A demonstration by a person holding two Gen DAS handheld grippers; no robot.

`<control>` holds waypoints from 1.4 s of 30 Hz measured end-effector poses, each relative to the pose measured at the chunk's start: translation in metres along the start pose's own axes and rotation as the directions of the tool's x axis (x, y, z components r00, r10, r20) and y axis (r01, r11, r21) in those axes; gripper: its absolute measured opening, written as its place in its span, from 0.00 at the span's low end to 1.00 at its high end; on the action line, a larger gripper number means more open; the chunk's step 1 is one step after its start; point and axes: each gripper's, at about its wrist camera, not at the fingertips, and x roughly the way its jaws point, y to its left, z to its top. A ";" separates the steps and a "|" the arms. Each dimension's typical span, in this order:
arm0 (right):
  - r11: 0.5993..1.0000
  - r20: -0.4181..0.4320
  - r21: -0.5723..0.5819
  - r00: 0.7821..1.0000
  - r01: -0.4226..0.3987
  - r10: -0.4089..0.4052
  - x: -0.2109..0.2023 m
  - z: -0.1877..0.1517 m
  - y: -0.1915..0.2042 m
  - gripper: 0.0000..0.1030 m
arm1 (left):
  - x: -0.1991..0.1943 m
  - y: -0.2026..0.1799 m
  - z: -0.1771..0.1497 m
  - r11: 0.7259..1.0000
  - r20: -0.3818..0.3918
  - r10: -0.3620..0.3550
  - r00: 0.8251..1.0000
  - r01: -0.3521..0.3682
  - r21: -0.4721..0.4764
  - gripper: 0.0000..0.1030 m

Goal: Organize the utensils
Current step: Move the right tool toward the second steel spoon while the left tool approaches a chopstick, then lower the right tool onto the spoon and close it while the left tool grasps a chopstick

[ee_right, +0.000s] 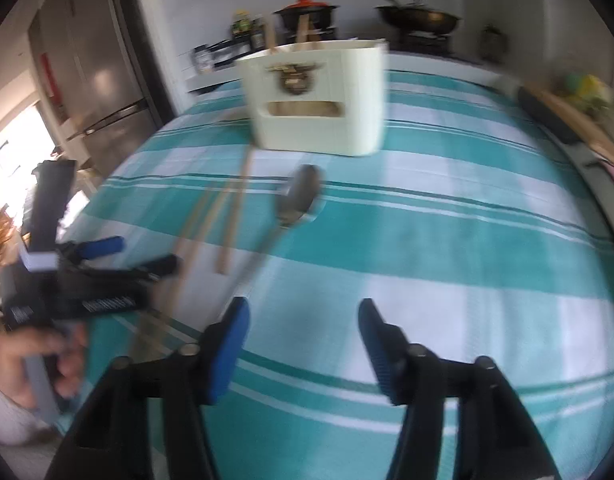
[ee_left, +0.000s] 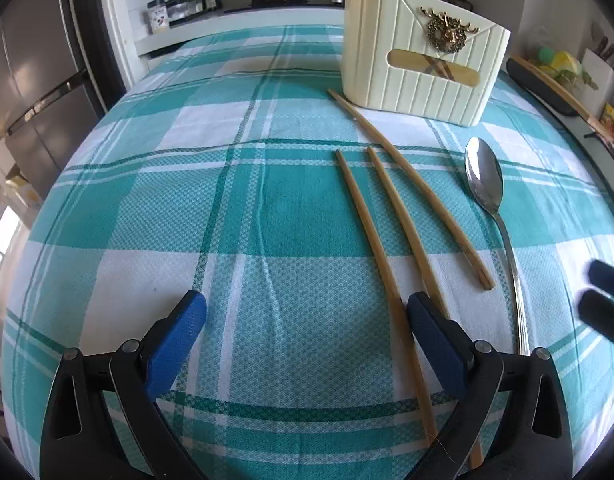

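Ahead of right gripper [ee_right: 303, 344] | fingers apart, empty | spoon [ee_right: 295, 200] just beyond left finger; caddy [ee_right: 315, 96] behind | left gripper [ee_left: 307, 328] apart, beside chopsticks [ee_left: 371, 232] | advice: center handle, close squarely.

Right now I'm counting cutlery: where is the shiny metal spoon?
In the left wrist view the metal spoon lies on the checked tablecloth, right of three wooden chopsticks, bowl towards the cream utensil holder.
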 end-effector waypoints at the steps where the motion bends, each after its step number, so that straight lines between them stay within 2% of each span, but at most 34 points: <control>1: 1.000 -0.022 -0.008 0.999 -0.025 0.025 0.010 0.007 0.010 0.42 | 0.000 0.000 0.000 1.000 0.000 0.002 1.000 -0.002 -0.001 0.97; 5: 0.997 -0.130 -0.068 0.991 -0.023 0.014 0.048 0.013 0.033 0.33 | -0.003 0.001 -0.002 1.000 0.001 0.006 1.000 -0.006 0.003 0.94; 8: 0.992 -0.113 -0.120 0.993 0.026 -0.040 0.048 0.012 0.036 0.11 | -0.006 -0.001 -0.004 1.000 0.014 0.005 1.000 -0.006 0.018 0.88; 9: 0.993 -0.114 -0.103 0.991 0.052 -0.064 0.047 0.011 0.030 0.09 | -0.007 -0.001 -0.005 1.000 0.017 0.007 1.000 -0.007 0.019 0.86; 14: 0.990 -0.099 -0.017 0.986 0.137 -0.138 0.028 -0.004 -0.010 0.08 | -0.010 0.008 -0.009 1.000 0.010 0.001 1.000 -0.002 0.025 0.87; 19: 0.960 -0.090 0.014 0.956 0.281 -0.278 -0.002 -0.030 -0.046 0.08 | -0.015 0.032 -0.015 1.000 0.007 0.021 1.000 -0.021 0.003 0.87; 21: 0.949 -0.075 0.021 0.947 0.314 -0.311 -0.011 -0.038 -0.056 0.08 | -0.015 0.040 -0.016 0.999 0.004 0.031 1.000 -0.031 -0.014 0.91; 23: 0.956 -0.041 0.030 0.956 0.293 -0.292 -0.017 -0.042 -0.061 0.14 | -0.013 0.045 -0.016 0.999 -0.004 0.027 1.000 -0.027 -0.020 0.93; 25: 0.965 -0.047 0.033 0.964 0.262 -0.260 -0.017 -0.044 -0.063 0.61 | -0.011 0.046 -0.015 1.000 -0.010 0.028 1.000 -0.028 -0.003 0.97; 26: 0.968 -0.046 0.037 0.968 0.248 -0.246 -0.016 -0.044 -0.064 0.66 | -0.010 0.047 -0.014 1.000 -0.012 0.025 1.000 -0.025 0.003 0.98; 29: 0.972 -0.047 0.015 0.972 0.232 -0.232 -0.012 -0.045 -0.066 0.67 | -0.008 0.051 -0.013 1.000 -0.016 0.002 1.000 -0.002 0.016 1.00; 30: 0.972 -0.037 0.010 0.972 0.234 -0.234 -0.008 -0.045 -0.067 0.72 | -0.007 0.053 -0.013 1.000 -0.015 -0.007 1.000 0.008 0.016 1.00; 33: 0.974 -0.006 0.023 0.974 0.226 -0.226 -0.002 -0.044 -0.071 0.76 | -0.006 0.052 -0.013 1.000 -0.013 -0.013 1.000 0.013 0.021 1.00; 42: 0.974 0.000 0.024 0.974 0.226 -0.227 -0.004 -0.045 -0.072 0.77 | -0.006 0.053 -0.012 0.999 -0.011 -0.028 1.000 0.029 0.025 1.00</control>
